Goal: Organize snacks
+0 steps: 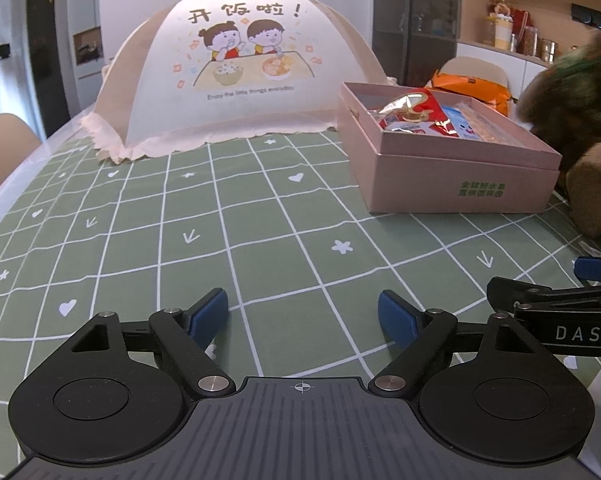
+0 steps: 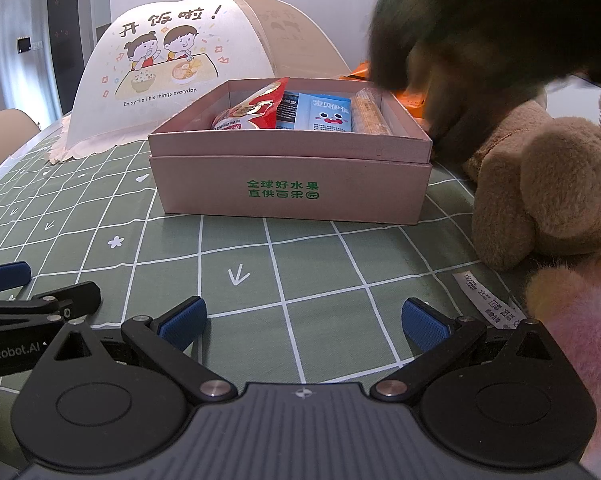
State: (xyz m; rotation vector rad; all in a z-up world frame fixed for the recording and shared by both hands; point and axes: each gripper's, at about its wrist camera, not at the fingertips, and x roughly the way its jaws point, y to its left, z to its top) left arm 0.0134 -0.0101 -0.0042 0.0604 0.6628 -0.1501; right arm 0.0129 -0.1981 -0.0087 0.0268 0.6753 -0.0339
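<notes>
- Left gripper [image 1: 302, 316] and right gripper [image 2: 304, 322]: jaws spread wide, holding nothing, low over the table [image 1: 260, 220].
- Pink box [image 2: 290, 176] holds snack packets [image 2: 328, 118].
- Brown plush toy [image 2: 540, 184] beside it.

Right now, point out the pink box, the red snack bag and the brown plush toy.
pink box [image 2: 292, 196]: right wrist view, front wall near the green print.
red snack bag [image 2: 260, 106]: right wrist view, upper part.
brown plush toy [image 2: 540, 192]: right wrist view, rounded body.

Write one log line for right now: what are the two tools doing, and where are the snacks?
left tool: open, empty | right tool: open, empty | snacks: inside pink box | plush toy: right of box
</notes>
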